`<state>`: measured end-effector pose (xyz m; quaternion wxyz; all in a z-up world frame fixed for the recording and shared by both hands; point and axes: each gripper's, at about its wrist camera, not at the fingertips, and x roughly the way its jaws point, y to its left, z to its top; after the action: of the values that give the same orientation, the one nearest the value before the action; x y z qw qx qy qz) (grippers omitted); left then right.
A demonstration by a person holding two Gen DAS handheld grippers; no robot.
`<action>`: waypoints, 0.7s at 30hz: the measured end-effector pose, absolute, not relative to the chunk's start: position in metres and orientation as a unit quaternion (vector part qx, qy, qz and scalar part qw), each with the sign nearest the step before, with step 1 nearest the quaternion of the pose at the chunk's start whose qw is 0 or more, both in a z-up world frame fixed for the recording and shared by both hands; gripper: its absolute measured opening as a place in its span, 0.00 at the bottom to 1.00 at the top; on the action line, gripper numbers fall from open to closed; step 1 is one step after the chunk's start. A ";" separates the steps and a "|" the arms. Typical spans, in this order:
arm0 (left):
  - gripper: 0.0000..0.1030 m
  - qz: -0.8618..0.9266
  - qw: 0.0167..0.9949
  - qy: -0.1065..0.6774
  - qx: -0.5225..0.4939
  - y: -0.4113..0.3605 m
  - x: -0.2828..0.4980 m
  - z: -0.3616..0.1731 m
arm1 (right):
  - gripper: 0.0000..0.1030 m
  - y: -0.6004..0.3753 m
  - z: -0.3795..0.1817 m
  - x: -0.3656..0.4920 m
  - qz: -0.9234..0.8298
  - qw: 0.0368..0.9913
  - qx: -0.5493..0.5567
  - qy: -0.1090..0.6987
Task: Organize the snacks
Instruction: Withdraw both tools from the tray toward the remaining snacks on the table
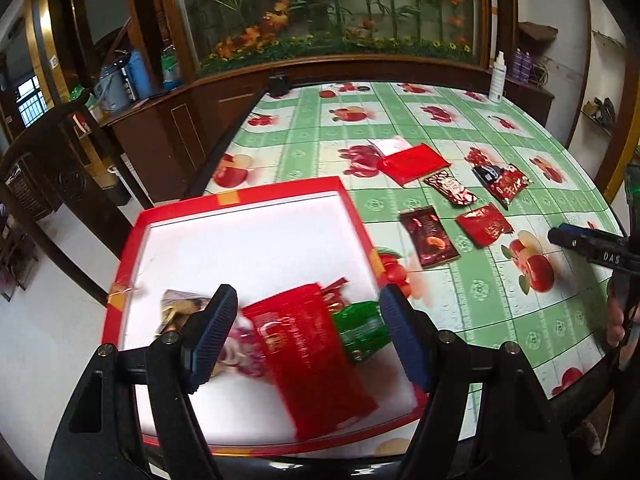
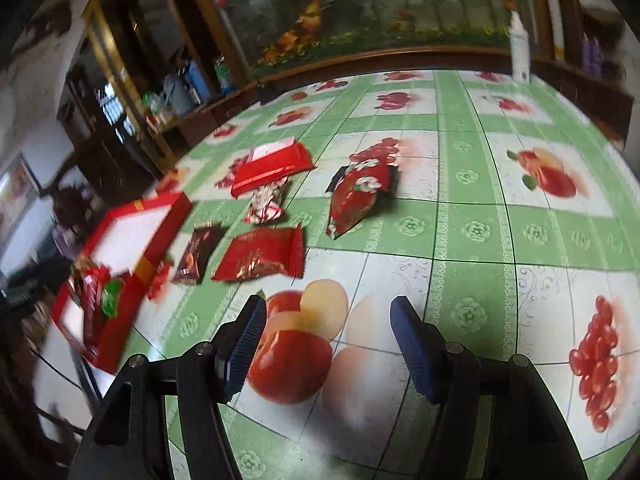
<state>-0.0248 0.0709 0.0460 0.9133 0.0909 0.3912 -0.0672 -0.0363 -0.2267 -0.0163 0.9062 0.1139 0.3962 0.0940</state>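
The place was a home, most likely a dining room. A round table (image 1: 440,120) wore a green checked oilcloth printed with fruit. At twelve o'clock, beyond it, ran a dark wooden sideboard (image 1: 208,100) backed by a framed panel of bamboo and orange flowers (image 1: 332,8). At ten o'clock the sideboard carried a blue thermos (image 1: 140,72); at one o'clock stood a white spray bottle (image 1: 497,80). A carved wooden chair (image 1: 52,168) stood at nine o'clock.
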 end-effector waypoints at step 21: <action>0.72 -0.112 0.901 0.396 0.135 0.007 -0.022 0.050 | 0.70 -0.274 0.003 0.042 0.063 0.878 0.238 0.411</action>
<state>-0.0223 0.0067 0.0495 0.9014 0.1352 0.3960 -0.1116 0.0425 -0.2736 0.0030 0.8777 0.2379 0.4111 0.0630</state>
